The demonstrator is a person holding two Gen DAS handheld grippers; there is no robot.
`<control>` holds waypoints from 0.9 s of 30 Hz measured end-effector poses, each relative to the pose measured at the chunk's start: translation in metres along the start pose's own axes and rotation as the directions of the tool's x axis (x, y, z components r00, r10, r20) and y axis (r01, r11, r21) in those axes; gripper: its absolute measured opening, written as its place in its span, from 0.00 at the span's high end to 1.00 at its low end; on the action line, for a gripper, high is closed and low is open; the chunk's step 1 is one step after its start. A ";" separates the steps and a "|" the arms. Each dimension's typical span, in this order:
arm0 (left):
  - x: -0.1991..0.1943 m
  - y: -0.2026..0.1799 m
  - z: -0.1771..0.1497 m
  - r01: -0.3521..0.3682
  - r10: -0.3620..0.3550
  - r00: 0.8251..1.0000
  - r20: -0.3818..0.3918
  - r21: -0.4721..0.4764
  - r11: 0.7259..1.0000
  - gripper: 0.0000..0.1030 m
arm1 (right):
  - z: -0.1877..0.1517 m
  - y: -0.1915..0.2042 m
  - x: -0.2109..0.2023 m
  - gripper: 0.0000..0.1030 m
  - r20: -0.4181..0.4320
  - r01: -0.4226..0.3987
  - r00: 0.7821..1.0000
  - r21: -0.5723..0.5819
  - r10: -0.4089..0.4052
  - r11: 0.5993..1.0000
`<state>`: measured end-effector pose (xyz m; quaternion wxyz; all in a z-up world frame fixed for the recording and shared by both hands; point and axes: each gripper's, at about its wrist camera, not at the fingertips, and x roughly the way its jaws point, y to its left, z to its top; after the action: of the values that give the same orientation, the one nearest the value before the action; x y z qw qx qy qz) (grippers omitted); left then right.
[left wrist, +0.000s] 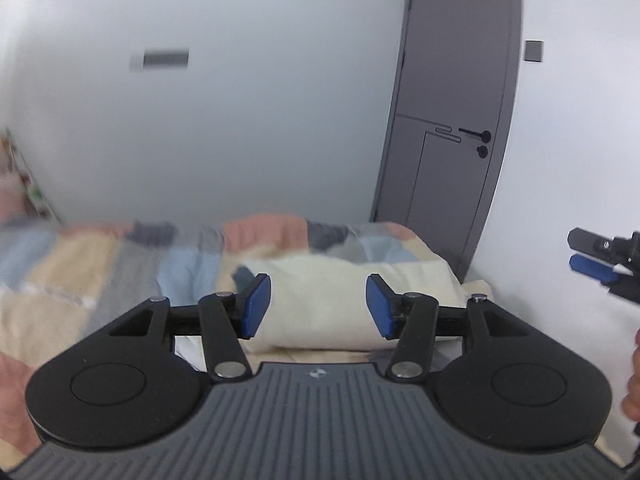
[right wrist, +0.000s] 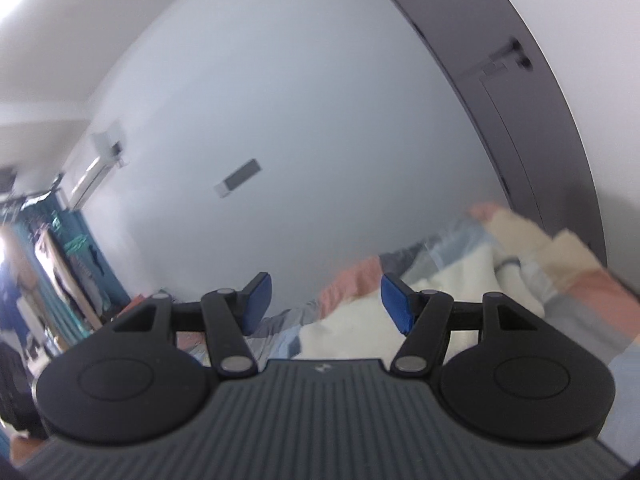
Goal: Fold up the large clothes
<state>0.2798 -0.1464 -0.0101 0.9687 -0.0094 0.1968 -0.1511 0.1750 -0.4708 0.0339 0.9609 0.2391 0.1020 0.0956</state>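
Note:
My left gripper [left wrist: 318, 306] is open, held above the bed with nothing between its blue pads [left wrist: 256, 306]. Beyond it a cream fabric bundle [left wrist: 320, 280] lies on a patchwork blanket [left wrist: 80, 264]; I cannot tell whether it is a garment or a pillow. At the far right of the left wrist view my right gripper [left wrist: 576, 252] hovers in the air, its fingers apart. In the tilted right wrist view that gripper [right wrist: 326, 304] is open and empty. The cream fabric [right wrist: 460, 280] and patchwork blanket [right wrist: 580, 268] lie below and right of it.
A grey door [left wrist: 452, 120] with a black handle stands at the bed's far right corner, and a pale wall [left wrist: 240, 120] runs behind the bed. A person's hand [left wrist: 634, 380] shows at the right edge. Hanging clothes and clutter [right wrist: 60, 272] fill the room's left side.

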 end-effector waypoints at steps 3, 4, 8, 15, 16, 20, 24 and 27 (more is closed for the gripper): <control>-0.033 -0.007 0.000 0.007 -0.008 0.999 0.037 0.017 1.000 0.43 | -0.003 0.013 -0.014 0.38 0.006 0.021 1.000 -0.058 -0.021 0.998; -0.042 -0.009 -0.001 0.010 -0.011 0.999 0.044 0.023 1.000 0.43 | -0.005 0.016 -0.019 0.38 0.008 0.028 1.000 -0.074 -0.028 0.997; -0.073 -0.015 -0.013 0.022 -0.024 0.998 0.065 0.035 0.999 0.43 | -0.017 0.024 -0.040 0.38 -0.020 0.074 0.997 -0.122 -0.077 0.990; -0.100 -0.015 -0.048 0.049 -0.050 0.998 0.047 0.021 0.999 0.43 | -0.044 0.042 -0.071 0.38 -0.020 0.121 0.991 -0.238 -0.129 0.964; -0.102 -0.013 -0.052 0.055 -0.056 0.997 0.047 0.021 0.998 0.43 | -0.047 0.045 -0.074 0.38 -0.019 0.124 0.991 -0.248 -0.133 0.961; -0.111 -0.012 -0.069 0.073 -0.074 0.996 0.043 0.012 0.997 0.42 | -0.060 0.057 -0.084 0.38 -0.031 0.133 0.989 -0.283 -0.148 0.950; -0.114 -0.010 -0.085 0.062 -0.062 0.996 0.056 0.007 0.998 0.39 | -0.076 0.067 -0.088 0.38 -0.037 0.149 0.985 -0.322 -0.170 0.935; -0.111 -0.008 -0.096 0.028 -0.029 0.998 0.051 0.009 1.000 0.38 | -0.087 0.070 -0.087 0.38 -0.051 0.152 0.983 -0.322 -0.177 0.935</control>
<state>0.1431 -0.1167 -0.0564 0.9711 -0.0123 0.1714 -0.1655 0.0609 -0.3918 0.0051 0.9866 0.0687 0.1428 0.0392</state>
